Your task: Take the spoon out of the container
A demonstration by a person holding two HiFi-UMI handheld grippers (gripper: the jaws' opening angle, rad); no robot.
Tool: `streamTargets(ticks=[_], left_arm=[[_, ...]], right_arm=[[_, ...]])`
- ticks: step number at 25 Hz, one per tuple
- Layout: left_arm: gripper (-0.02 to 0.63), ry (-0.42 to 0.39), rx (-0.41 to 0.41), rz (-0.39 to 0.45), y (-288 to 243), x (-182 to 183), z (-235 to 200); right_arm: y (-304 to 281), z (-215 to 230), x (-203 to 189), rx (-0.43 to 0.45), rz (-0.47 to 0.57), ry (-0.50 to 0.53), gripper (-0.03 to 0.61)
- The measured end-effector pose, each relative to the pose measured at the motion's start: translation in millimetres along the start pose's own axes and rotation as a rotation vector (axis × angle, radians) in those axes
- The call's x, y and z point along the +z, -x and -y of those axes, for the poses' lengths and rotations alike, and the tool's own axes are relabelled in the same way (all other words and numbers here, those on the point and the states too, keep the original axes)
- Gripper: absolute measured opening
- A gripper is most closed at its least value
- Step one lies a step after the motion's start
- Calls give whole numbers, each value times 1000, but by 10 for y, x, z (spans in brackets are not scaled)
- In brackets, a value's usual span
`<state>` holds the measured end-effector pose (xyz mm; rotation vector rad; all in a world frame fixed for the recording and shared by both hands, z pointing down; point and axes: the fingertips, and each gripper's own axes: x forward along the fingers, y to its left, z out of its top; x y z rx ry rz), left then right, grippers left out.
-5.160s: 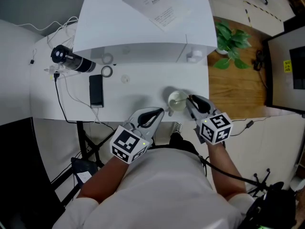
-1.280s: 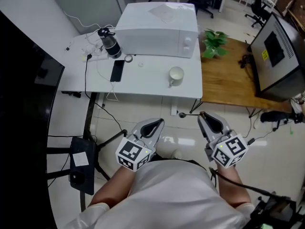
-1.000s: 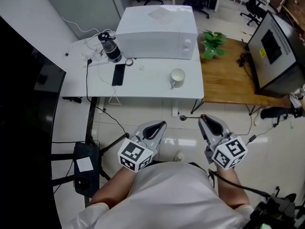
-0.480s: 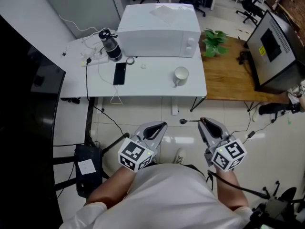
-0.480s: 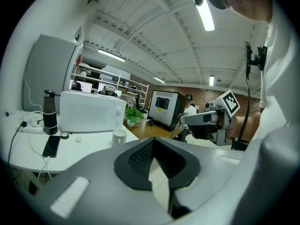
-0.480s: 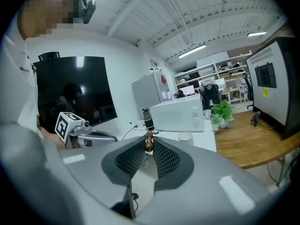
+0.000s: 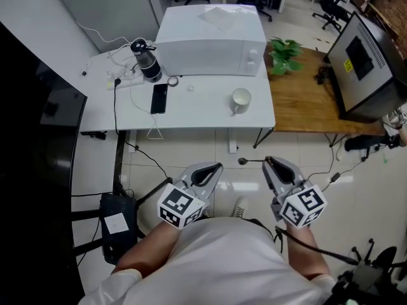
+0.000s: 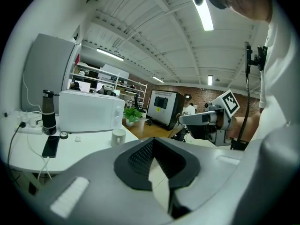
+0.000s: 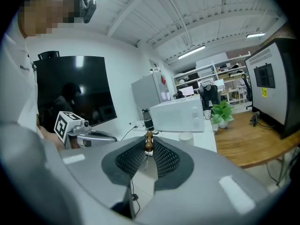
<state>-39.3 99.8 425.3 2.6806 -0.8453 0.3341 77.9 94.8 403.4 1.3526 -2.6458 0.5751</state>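
Well back from the white table (image 7: 191,110), over the tiled floor (image 7: 191,157), the person holds both grippers close to the body. The right gripper (image 7: 269,163) is clenched on the spoon (image 7: 243,161), which juts from the jaw tips toward the left gripper (image 7: 211,169); in the right gripper view a brown beaded part of the spoon (image 9: 148,142) shows between the closed jaws. The left gripper's jaws meet at their tips with nothing between them (its own view shows only floor behind). The spoon is out of the white mug (image 7: 240,99), which stands upright on the table, well apart from both grippers. Behind the mug sits a white microwave (image 7: 213,30), with a black phone (image 7: 159,98) to the left.
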Motion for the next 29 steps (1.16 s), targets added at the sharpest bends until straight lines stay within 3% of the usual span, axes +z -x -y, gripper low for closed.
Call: streamTargets(ticks=[29], left_arm=[[5,-7,17,4,-36,26,-51]], right_arm=[[-38,-11,-23,17,-5,9,55]])
